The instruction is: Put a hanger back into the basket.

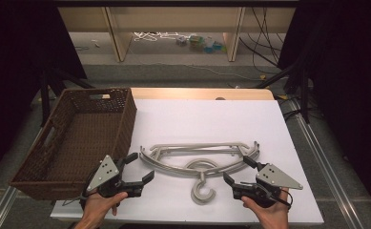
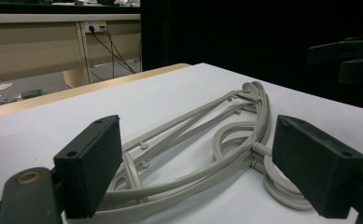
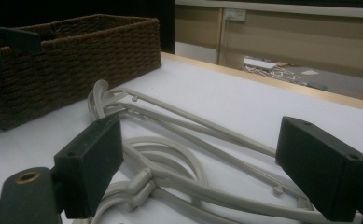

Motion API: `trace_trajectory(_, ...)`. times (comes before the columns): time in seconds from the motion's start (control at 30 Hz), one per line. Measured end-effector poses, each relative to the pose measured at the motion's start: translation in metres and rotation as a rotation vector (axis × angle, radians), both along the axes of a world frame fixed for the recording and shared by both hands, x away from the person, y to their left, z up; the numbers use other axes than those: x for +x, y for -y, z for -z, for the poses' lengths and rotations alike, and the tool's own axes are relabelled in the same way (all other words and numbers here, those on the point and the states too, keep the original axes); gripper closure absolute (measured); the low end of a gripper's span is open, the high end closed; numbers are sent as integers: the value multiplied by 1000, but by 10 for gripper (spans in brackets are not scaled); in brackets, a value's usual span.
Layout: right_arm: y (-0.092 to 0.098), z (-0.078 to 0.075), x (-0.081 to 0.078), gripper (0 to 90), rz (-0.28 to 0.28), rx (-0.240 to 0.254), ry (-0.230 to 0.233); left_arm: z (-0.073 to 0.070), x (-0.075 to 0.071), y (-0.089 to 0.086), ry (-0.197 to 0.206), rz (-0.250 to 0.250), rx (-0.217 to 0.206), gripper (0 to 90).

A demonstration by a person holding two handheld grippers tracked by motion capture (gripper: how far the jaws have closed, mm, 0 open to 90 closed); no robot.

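A stack of grey plastic coat hangers lies flat on the white table, toward the near edge and roughly midway across, their curved shoulders nested together and their hooks curling toward the person, the lowest hook reaching nearest the table's front. The hangers sit between the two tongs. The left gripper is just beside the hangers' left end, its jaws spread wide and holding nothing; one jaw points at the left shoulder tip, the other lies lower, near the hooks. In the left gripper view the hangers run away from the camera between and beyond the two black jaws, with no contact visible. The right gripper is just beside the hangers' right end, its jaws also spread apart and empty, the upper one near the right shoulder tip. In the right gripper view the hangers stretch across the gap between the jaws, lying on the table beyond them. Each gripper is held in a hand at the table's near edge. A brown woven basket stands at the table's left side, close to the hangers' left end and behind the left gripper.
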State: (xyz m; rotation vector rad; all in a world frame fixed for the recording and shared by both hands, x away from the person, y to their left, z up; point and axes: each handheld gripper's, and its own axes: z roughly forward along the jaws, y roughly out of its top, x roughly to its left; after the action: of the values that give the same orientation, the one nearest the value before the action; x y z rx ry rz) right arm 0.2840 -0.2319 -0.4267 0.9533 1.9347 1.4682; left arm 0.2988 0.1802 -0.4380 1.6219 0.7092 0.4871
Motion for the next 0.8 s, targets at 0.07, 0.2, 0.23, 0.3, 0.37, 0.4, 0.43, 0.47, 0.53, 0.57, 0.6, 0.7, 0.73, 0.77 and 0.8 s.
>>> trace_trajectory(0.07,0,0,0,158,1,2,2,0,0,0,-1,0,4,158)
trace_trajectory(0.2,0,1,1,157,-4,5,4,0,0,0,-2,2,6,158)
trace_trajectory(0.23,0,1,1,158,-5,6,5,0,0,0,-3,3,6,158)
trace_trajectory(0.3,0,1,1,158,0,4,7,0,0,0,-4,1,3,158)
trace_trajectory(0.37,-1,1,1,158,-9,7,6,0,0,1,-2,1,4,159)
trace_trajectory(0.4,0,1,1,158,1,0,4,1,0,2,-6,5,-11,159)
trace_trajectory(0.43,1,0,1,158,-2,-1,-1,1,-1,2,-16,-9,-1,158)
trace_trajectory(0.47,1,0,1,158,-2,-1,-1,1,-1,2,-16,-9,-1,158)
trace_trajectory(0.53,0,1,1,158,3,2,4,1,1,2,1,6,-8,158)
trace_trajectory(0.57,0,0,1,158,2,3,4,1,1,2,3,5,-3,159)
trace_trajectory(0.6,0,0,1,158,1,5,8,0,0,1,2,4,19,158)
trace_trajectory(0.7,0,0,1,158,-1,4,6,1,0,2,3,9,20,158)
trace_trajectory(0.73,0,0,1,158,-1,4,6,1,0,2,3,9,20,158)
trace_trajectory(0.77,0,0,1,158,-3,5,6,1,0,3,-1,13,21,157)
trace_trajectory(0.8,0,0,1,158,-3,5,6,1,0,3,-1,13,21,157)
